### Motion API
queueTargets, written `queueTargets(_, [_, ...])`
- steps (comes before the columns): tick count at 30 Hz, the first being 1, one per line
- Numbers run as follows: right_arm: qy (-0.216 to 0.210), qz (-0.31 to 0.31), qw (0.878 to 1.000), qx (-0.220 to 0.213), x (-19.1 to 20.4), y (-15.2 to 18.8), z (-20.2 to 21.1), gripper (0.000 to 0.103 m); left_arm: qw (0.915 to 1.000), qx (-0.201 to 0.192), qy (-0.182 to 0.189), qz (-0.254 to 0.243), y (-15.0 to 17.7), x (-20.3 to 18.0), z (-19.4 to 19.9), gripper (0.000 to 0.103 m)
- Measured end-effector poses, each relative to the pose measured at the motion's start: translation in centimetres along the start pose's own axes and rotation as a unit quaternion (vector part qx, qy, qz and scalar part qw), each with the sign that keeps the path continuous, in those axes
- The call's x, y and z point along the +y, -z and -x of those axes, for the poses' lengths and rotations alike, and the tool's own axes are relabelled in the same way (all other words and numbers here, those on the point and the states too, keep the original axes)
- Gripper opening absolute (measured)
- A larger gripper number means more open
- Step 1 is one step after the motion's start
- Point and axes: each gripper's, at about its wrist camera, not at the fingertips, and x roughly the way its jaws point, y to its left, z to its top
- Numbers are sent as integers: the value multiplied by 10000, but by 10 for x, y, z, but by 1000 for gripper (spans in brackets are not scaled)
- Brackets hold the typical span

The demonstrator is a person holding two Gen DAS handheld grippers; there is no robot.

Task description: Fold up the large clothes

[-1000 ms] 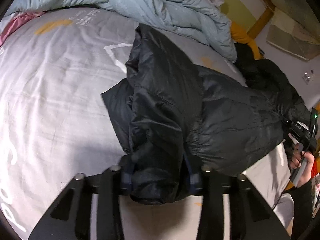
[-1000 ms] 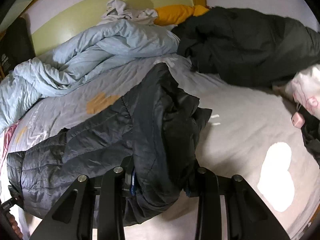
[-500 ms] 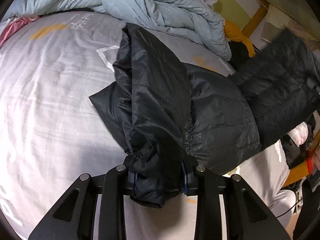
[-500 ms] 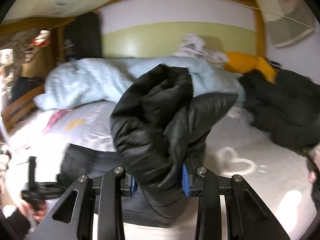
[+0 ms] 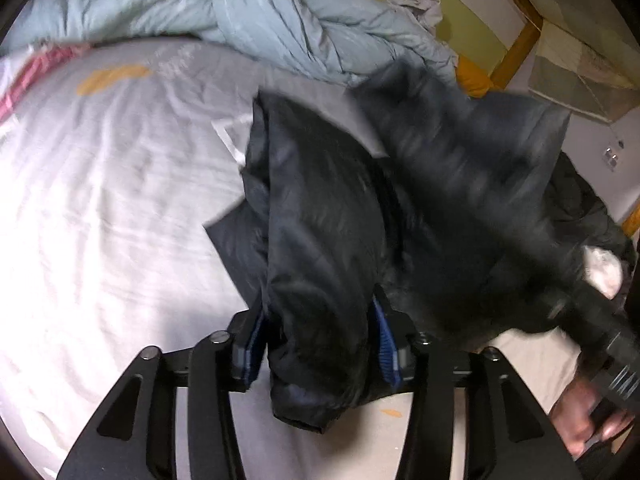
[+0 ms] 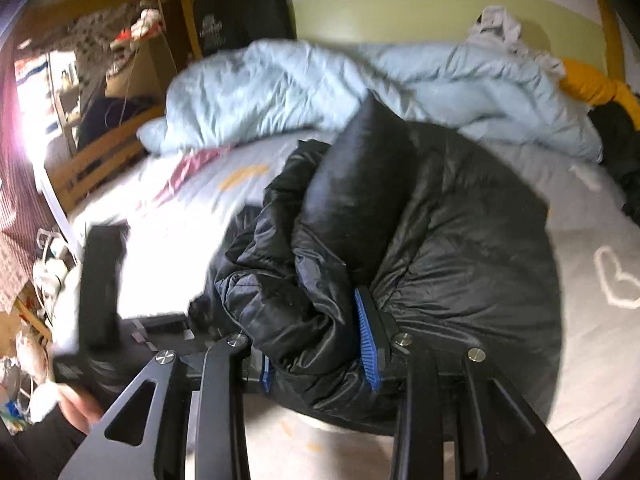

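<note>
Jacket (image 5: 320,240) half swung over; right gripper (image 6: 320,344) fingers clamp it, left gripper (image 5: 320,344) fingers opening around it

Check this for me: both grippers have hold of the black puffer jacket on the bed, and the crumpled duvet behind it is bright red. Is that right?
Not quite. The duvet is light blue, not red; the right wrist view shows it clearly. The rest stands: the black puffer jacket sits between the jaws of the right gripper and the left gripper, whose jaws are opening, on the bed.
</note>
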Motion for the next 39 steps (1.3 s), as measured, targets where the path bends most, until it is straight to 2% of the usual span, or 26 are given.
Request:
queueTargets(3, [-143, 376, 9991, 143, 8, 15, -6, 57, 9957, -409, -649, -523, -2, -12, 15, 60])
queueTargets(4, [-195, 473, 9986, 126, 9, 19, -3, 66, 9915, -573, -921, -716, -3, -17, 20, 62])
queueTargets(5, [-224, 548, 9982, 98, 10, 24, 2, 72, 9836, -776, -1307, -967, -3, -23, 26, 66])
queueTargets(6, [-241, 580, 9980, 56, 10, 27, 11, 75, 9764, -926, -1582, -1140, -3, -28, 29, 72])
queueTargets(7, [-275, 578, 9979, 12, 9, 29, 19, 81, 9717, -1047, -1717, -1242, -4, -30, 32, 73])
queueTargets(8, [-294, 561, 9980, -44, 8, 29, 26, 86, 9704, -1125, -1728, -1255, -5, -29, 34, 73])
queueTargets(12, [-170, 291, 9992, -192, -10, 27, 56, 86, 9801, -1229, -1250, -929, -8, -20, 47, 75])
queueTargets(14, [-29, 97, 9996, -251, -22, 25, 65, 86, 9807, -1361, -1092, -878, -8, -18, 54, 76])
queueTargets(16, [228, -86, 9991, -347, -38, 24, 73, 86, 9786, -1555, -1025, -869, -8, -21, 61, 79])
queueTargets(19, [861, -382, 9946, -439, -66, 23, 80, 86, 9753, -1798, -840, -974, -4, -27, 71, 83])
queueTargets(20, [1183, -524, 9907, -413, -80, 25, 80, 86, 9758, -1804, -728, -995, -5, -31, 73, 86])
queueTargets(22, [1498, -763, 9849, -409, -102, 26, 81, 86, 9786, -1770, -411, -960, -6, -33, 74, 95])
queueTargets(24, [1644, -976, 9808, -386, -120, 29, 79, 86, 9816, -1707, -56, -859, -7, -33, 74, 100])
queueTargets(29, [1557, -1109, 9814, -155, -144, 37, 62, 86, 9860, -1306, 807, -645, -9, -37, 64, 102])
queueTargets(32, [1126, -943, 9891, -73, -139, 37, 47, 86, 9863, -760, 1423, -342, -11, -34, 45, 102])
queueTargets(33, [999, -913, 9908, -69, -137, 37, 45, 83, 9825, -409, 1803, -236, -11, -33, 34, 102])
queueTargets(34, [828, -894, 9925, -64, -135, 38, 43, 74, 9791, -174, 2023, -128, -10, -32, 25, 102])
queueTargets(35, [591, -881, 9944, -18, -132, 37, 40, 71, 9793, -91, 2023, -36, -9, -32, 19, 102])
queueTargets(36, [505, -858, 9950, 18, -129, 36, 37, 71, 9827, -110, 1848, -34, -8, -33, 15, 102])
queueTargets(39, [650, -478, 9967, 31, -113, 38, 35, 71, 9887, -151, 1464, -270, -7, -40, 6, 102])
